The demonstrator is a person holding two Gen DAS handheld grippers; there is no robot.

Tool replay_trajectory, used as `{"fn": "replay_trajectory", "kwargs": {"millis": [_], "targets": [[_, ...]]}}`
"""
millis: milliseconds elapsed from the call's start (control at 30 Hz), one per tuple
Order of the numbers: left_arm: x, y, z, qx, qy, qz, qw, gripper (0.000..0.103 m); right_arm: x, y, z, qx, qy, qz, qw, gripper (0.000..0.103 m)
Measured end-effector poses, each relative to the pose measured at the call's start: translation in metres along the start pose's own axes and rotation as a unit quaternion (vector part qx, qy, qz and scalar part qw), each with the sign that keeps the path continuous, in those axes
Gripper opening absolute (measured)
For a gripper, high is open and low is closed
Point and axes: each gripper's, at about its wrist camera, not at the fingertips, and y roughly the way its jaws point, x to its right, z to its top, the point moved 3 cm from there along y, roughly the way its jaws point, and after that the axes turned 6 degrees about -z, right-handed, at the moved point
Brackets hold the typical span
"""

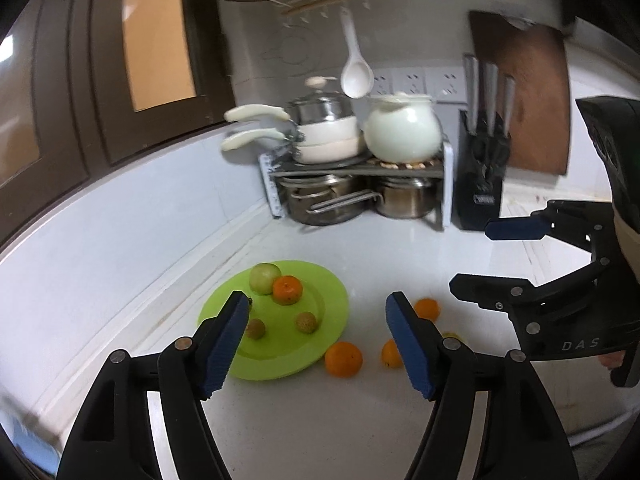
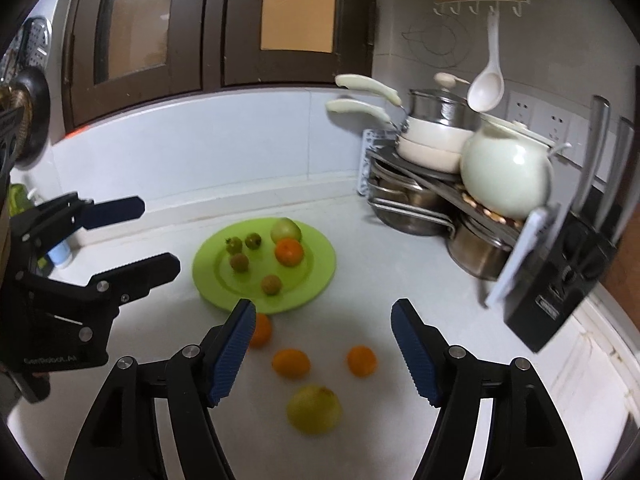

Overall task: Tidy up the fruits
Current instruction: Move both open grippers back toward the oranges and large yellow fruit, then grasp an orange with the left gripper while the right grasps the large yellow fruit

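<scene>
A green plate (image 1: 328, 312) (image 2: 320, 276) lies on the white counter. It holds a pale green fruit (image 1: 264, 278) (image 2: 285, 230), an orange (image 1: 287, 289) (image 2: 289, 251) and several small brownish fruits (image 2: 271, 284). Loose on the counter beside it are three oranges (image 1: 343, 359) (image 2: 291, 363) (image 2: 361, 360) and a yellow-green fruit (image 2: 314, 409). My left gripper (image 1: 318, 346) is open and empty above the plate's near edge. My right gripper (image 2: 323, 354) is open and empty above the loose fruits; it also shows in the left wrist view (image 1: 476, 256).
A pot rack (image 1: 356, 168) with pans, steel pots and a white kettle (image 2: 506, 170) stands in the back corner. A black knife block (image 1: 482, 176) and a wooden board (image 1: 528, 96) stand beside it. A white ladle (image 1: 356, 76) hangs above. Dark window frames line the wall.
</scene>
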Motion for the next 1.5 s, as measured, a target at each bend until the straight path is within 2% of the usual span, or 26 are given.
{"fn": "replay_trajectory", "kwargs": {"millis": [433, 700, 867, 1133, 1500], "targets": [[0.022, 0.038, -0.026, -0.037, 0.087, -0.068, 0.9933, 0.070, 0.003, 0.021, -0.052, -0.066, 0.060, -0.005, 0.996, 0.071], [0.032, 0.065, -0.041, -0.061, 0.132, -0.096, 0.9846, 0.068, -0.004, 0.044, -0.080, -0.110, 0.071, 0.007, 0.991, 0.070], [0.040, 0.084, -0.048, -0.081, 0.157, -0.123, 0.9765, 0.063, -0.002, 0.056, -0.091, -0.128, 0.078, 0.013, 0.989, 0.065], [0.048, 0.114, -0.056, -0.125, 0.152, -0.164, 0.9666, 0.053, 0.001, 0.069, -0.095, -0.134, 0.083, 0.024, 0.987, 0.061], [0.057, 0.133, -0.059, -0.146, 0.149, -0.176, 0.9620, 0.043, 0.005, 0.082, -0.099, -0.141, 0.097, 0.051, 0.984, 0.054]]}}
